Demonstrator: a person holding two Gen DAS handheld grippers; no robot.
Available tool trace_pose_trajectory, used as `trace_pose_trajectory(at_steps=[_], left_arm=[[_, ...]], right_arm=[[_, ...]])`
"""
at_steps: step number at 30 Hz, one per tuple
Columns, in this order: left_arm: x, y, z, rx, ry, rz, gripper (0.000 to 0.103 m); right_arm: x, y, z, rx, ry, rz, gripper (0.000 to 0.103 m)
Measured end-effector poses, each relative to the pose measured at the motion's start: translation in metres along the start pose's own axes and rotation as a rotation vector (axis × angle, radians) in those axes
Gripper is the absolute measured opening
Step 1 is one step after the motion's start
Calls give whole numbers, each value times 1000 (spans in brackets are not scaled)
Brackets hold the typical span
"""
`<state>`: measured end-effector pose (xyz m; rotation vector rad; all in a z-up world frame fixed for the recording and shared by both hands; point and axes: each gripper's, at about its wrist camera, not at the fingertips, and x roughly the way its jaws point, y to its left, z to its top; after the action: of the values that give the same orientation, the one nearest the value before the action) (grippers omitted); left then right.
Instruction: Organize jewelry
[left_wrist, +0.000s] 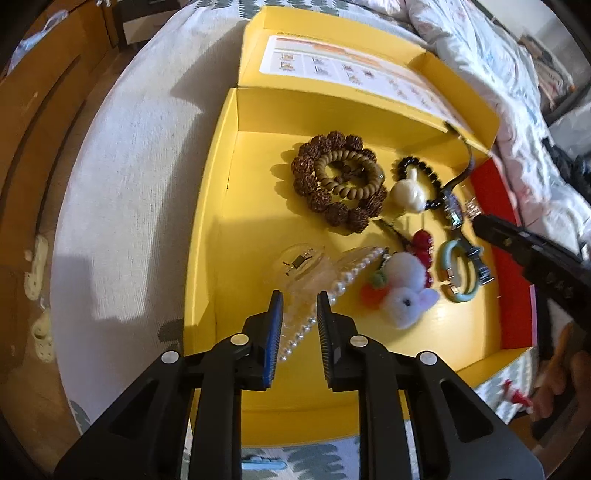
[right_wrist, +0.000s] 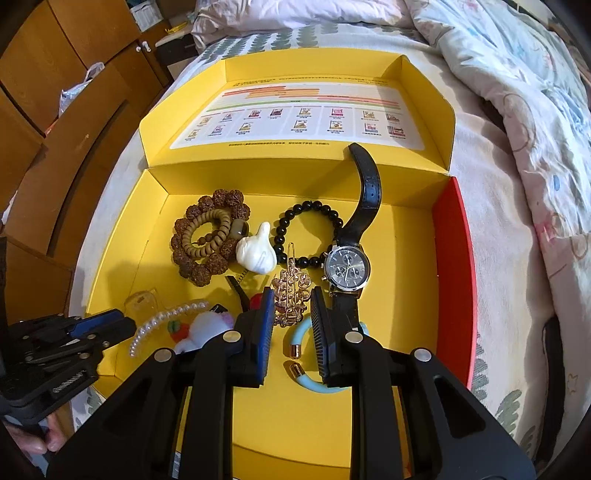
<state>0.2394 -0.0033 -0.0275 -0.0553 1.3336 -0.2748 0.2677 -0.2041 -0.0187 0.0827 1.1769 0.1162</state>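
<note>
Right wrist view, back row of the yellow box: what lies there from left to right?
Brown bead bracelets → white garlic-shaped ornament → black bead bracelet → wristwatch → the box's red wall.

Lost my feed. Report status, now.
Left gripper open over pearl hair clip. Right gripper open over gold brooch. Jewelry crowded in yellow box; nothing held.

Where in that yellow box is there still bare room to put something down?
Bare floor lies along the yellow box's left wall and near edge, below the mint bangle. Crowded: the middle, from the brown bead bracelets to the watch.
</note>
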Motion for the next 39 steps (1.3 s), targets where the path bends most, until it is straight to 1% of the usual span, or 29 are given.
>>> trace_pose_trajectory(at_steps=[4, 6, 7, 8, 9, 11, 12, 14, 16, 19, 26, 28, 30, 34, 36, 39], left_arm=[[3, -11, -1, 31, -1, -3, 24], [1, -14, -2, 39, -7, -11, 33], [-1, -17, -3, 51, -12, -10, 34], [-2, -18, -4, 58, -17, -12, 39], [-2, -19, -4, 65, -27, -8, 47], [0, -20, -3, 70, -37, 20, 51], [5, -19, -2, 68, -27, 39, 51], [16, -16, -2, 57, 3, 46, 51], [25, -19, -1, 71, 11, 58, 51], [32, -22, 1, 83, -4, 78, 51], [47, -29, 7, 100, -24, 89, 52], [46, -28, 9, 86, -33, 74, 52], [46, -25, 10, 70, -43, 65, 41], [43, -16, 15, 41, -50, 33, 39], [44, -13, 15, 26, -57, 29, 38], [43, -10, 16, 12, -56, 25, 26]], right_arm=[[0, -2, 2, 5, -2, 4, 21], [0, -3, 2, 5, -1, 8, 21], [0, -3, 2, 5, -3, 9, 21], [0, -3, 2, 5, -4, 11, 21], [-1, -3, 3, 3, -4, 13, 21], [-1, -2, 2, 4, -6, 16, 21], [-1, -2, 2, 2, -5, 15, 21], [-2, -1, 2, 1, -6, 18, 21], [-2, -1, 2, 3, -8, 19, 21], [-2, -1, 2, 5, -8, 23, 21], [0, 3, 3, -8, -5, 31, 21], [0, 3, 3, -7, -8, 31, 21], [-1, 4, 3, -9, -8, 35, 21], [-2, 4, 3, -10, -14, 37, 21], [-4, 4, 3, -10, -18, 38, 21], [-7, 3, 3, -8, -24, 43, 21]])
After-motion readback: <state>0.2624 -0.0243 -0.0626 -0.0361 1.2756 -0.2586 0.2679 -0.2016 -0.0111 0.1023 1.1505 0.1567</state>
